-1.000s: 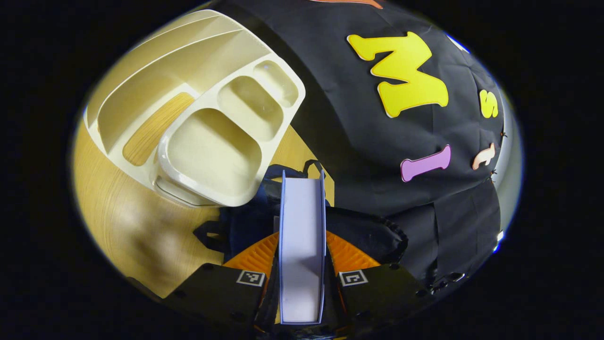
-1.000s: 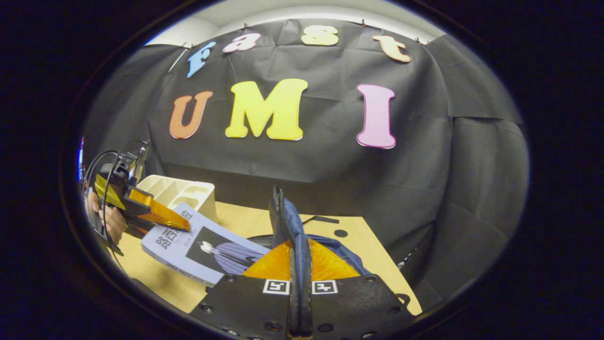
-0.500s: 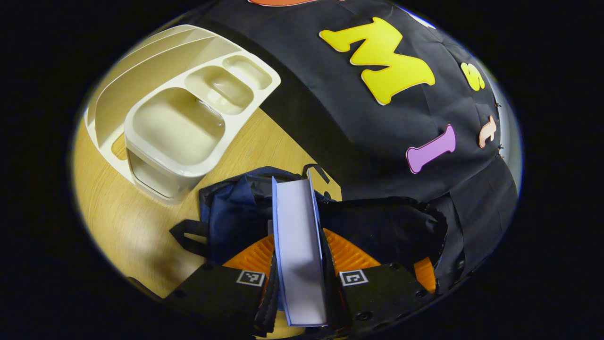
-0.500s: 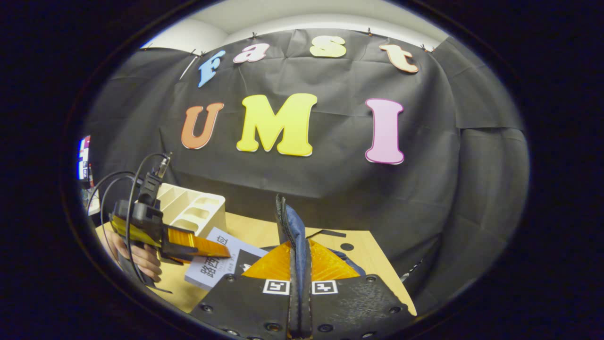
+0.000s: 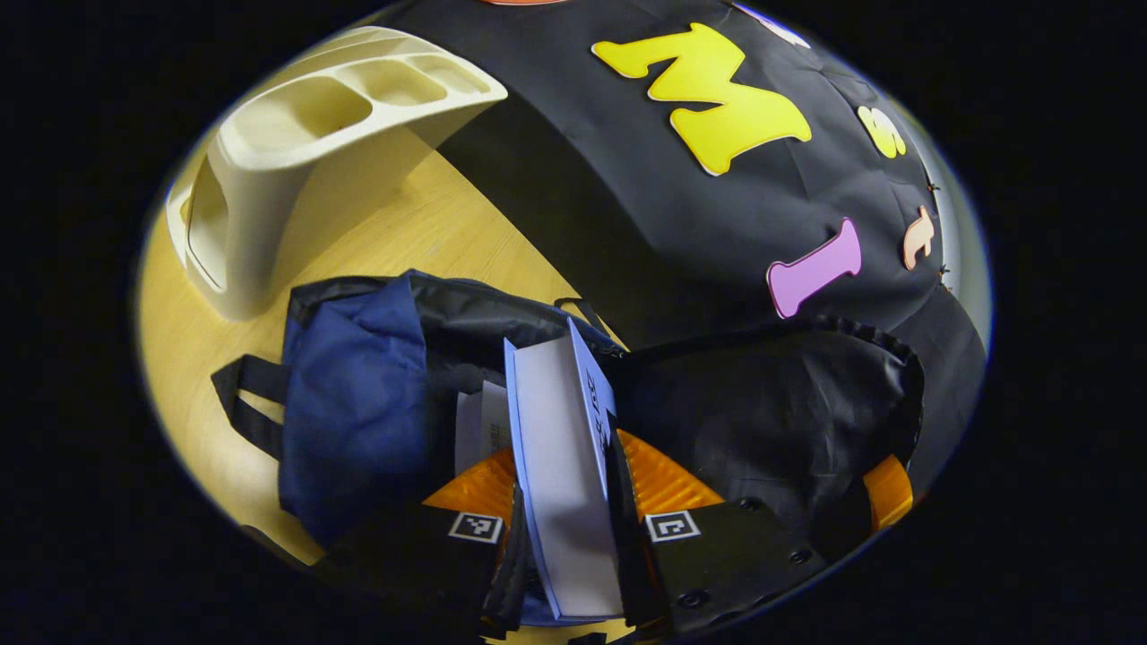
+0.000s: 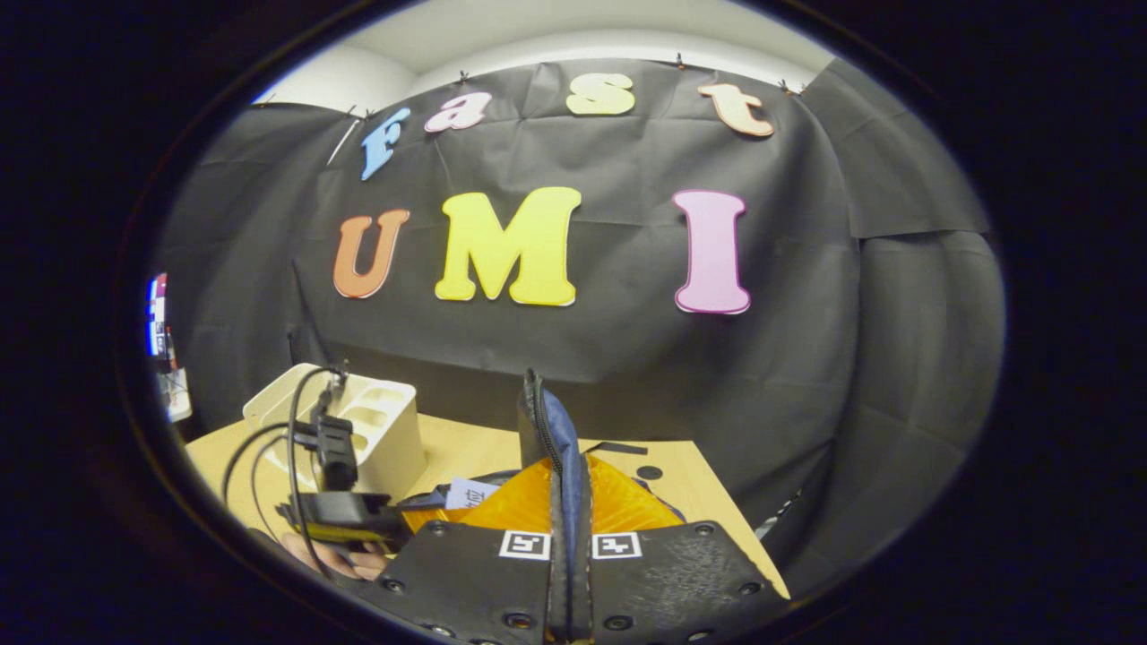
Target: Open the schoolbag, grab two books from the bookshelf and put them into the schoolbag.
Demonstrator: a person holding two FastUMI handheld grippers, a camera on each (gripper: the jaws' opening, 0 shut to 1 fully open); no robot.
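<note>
Schoolbag [image 5: 358, 394] fabric had come to spread wide beneath and ahead of the left gripper [image 5: 566, 502] since a second earlier, when little of it was seen past the fingers. The cream bookshelf [image 5: 296, 152], formerly seen from above with its compartments open to the camera, was now viewed side-on, far ahead and to the left on the wooden table [image 5: 421, 233]. The book [image 5: 560, 466] was clamped between the left gripper's two fingers, its page edge facing the camera, its far end lowered into the bag's mouth. Just left of it, inside the opening, a pale edge of another book [image 5: 479, 425] was seen. The bag's black lining [image 5: 771, 403] was held up to the right of the gripper.

In the right gripper view, the right gripper [image 6: 566, 537] was closed on the bag's blue edge with its zipper [image 6: 547, 430], which rose upright between the fingers. Low and to its left, the left gripper was seen with its cables [image 6: 305, 448], much lower than a second before, with a hand [image 6: 345, 563] beneath it. A small corner of the book's cover was visible beside it, whereas earlier most of the cover had been seen.
</note>
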